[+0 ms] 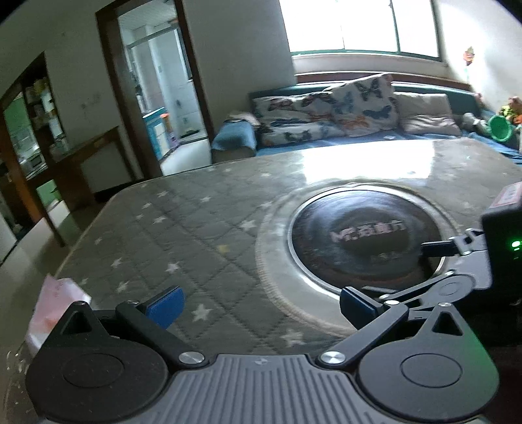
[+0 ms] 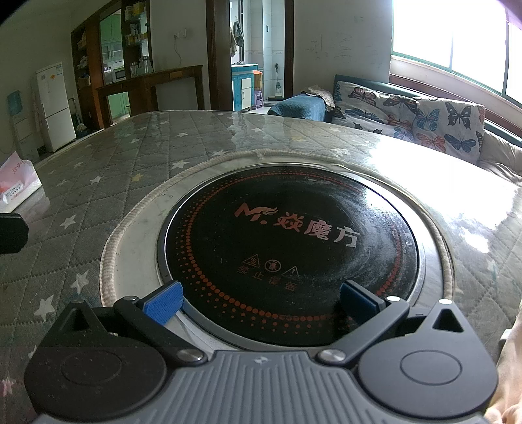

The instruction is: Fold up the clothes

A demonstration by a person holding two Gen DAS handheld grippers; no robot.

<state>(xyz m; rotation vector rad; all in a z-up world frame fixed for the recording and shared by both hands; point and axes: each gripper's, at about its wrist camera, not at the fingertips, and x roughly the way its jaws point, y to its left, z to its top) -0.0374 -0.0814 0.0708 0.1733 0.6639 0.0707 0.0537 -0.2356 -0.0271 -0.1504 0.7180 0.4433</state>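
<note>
Both tools hover low over a tabletop (image 2: 156, 153) covered by a grey quilted cloth with white stars under a glossy clear sheet. Set into the middle of the tabletop is a round black induction cooktop (image 2: 290, 251), ringed by a pale rim and printed with orange dots and Chinese characters.

The left tool (image 1: 261, 306) stands wide open, its blue fingertips (image 1: 166, 306) well apart with nothing between them; beneath them lies the starred cloth, just left of the cooktop (image 1: 362, 241). At the right edge of the left wrist view, the right tool's black body (image 1: 489, 254) reaches over the cooktop.

The right tool (image 2: 261, 301) is likewise wide open and holds nothing; its fingertips (image 2: 164, 303) hang over the near edge of the cooktop.

No garment to fold can be made out on the tabletop in either view. A pink-and-white packet (image 2: 16, 182) lies at the tabletop's left edge, also seen near the left tool (image 1: 55, 306).

Beyond the far edge of the tabletop stands a sofa (image 2: 303, 107) with blue covers and butterfly-print cushions (image 2: 421, 120) below a bright window (image 1: 355, 26). A white refrigerator (image 2: 53, 107) stands against the far wall at the left of the right wrist view.
</note>
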